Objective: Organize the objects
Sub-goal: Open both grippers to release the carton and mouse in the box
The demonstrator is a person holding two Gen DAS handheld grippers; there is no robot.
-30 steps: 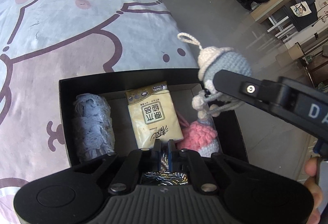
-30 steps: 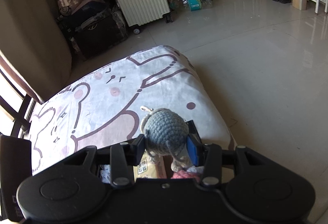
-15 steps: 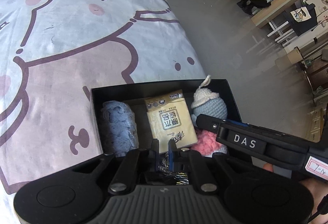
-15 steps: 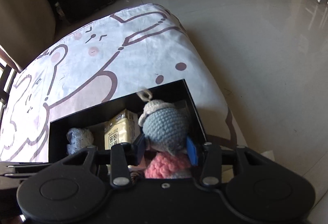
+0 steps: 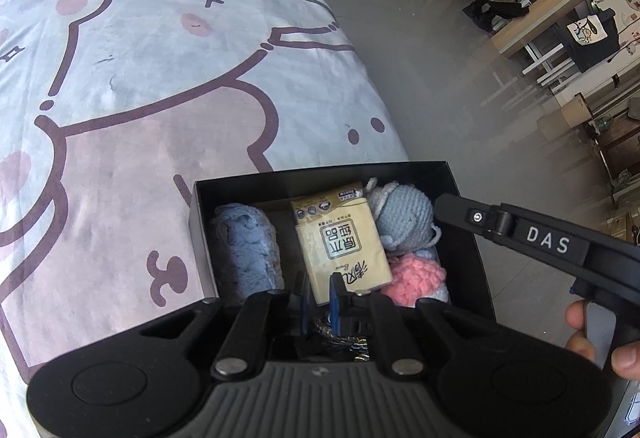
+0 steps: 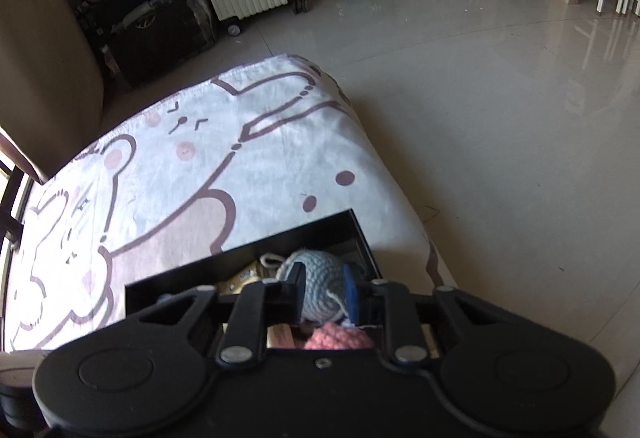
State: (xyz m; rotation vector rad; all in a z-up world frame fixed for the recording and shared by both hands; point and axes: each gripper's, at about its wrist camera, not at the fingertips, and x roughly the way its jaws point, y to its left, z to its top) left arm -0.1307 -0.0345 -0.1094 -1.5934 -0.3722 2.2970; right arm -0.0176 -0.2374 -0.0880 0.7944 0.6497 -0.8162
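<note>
The right claw (image 6: 323, 298) has just been closing, its pads either side of the grey crocheted ball (image 6: 320, 288) — which sits in the black box's (image 5: 198, 222) far right corner, above a pink crocheted piece (image 5: 416, 278). The left claw (image 5: 318, 302) is clenched over the box's near edge — beside the tissue pack (image 5: 340, 242) and blue yarn roll (image 5: 246, 250).

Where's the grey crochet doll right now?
The grey crochet doll lies in the black box's far right corner, beside the tissue pack, above the pink crochet piece.
</note>
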